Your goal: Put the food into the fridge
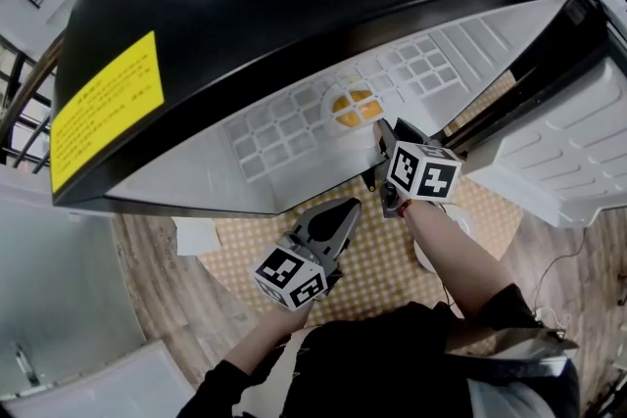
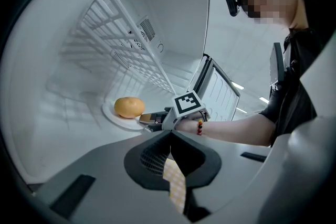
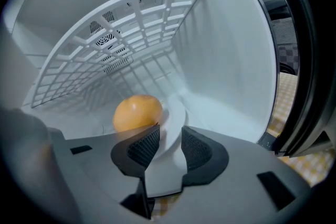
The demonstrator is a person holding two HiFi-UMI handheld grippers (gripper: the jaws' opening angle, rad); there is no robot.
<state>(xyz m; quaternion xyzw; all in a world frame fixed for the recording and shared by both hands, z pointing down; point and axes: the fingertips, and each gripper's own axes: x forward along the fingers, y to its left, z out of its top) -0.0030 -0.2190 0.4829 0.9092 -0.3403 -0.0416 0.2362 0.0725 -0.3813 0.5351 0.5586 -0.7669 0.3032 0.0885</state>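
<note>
An orange (image 3: 137, 113) lies on a white plate (image 3: 174, 113) on the floor of the open fridge (image 1: 294, 5). From the head view the orange (image 1: 355, 106) shows through the wire shelf. My right gripper (image 3: 169, 140) reaches into the fridge and stands open, with the plate's near rim between its pads and a gap on each side. In the left gripper view the right gripper (image 2: 149, 119) sits just right of the orange (image 2: 129, 106) and the plate (image 2: 113, 117). My left gripper (image 1: 343, 212) hangs outside the fridge, shut and empty, pointing at the opening.
A white wire shelf (image 3: 121, 34) spans the fridge above the orange. The fridge door (image 1: 558, 152) stands open to the right. The black fridge top carries a yellow label (image 1: 106, 108). A checkered mat (image 1: 382, 255) covers the wooden floor below.
</note>
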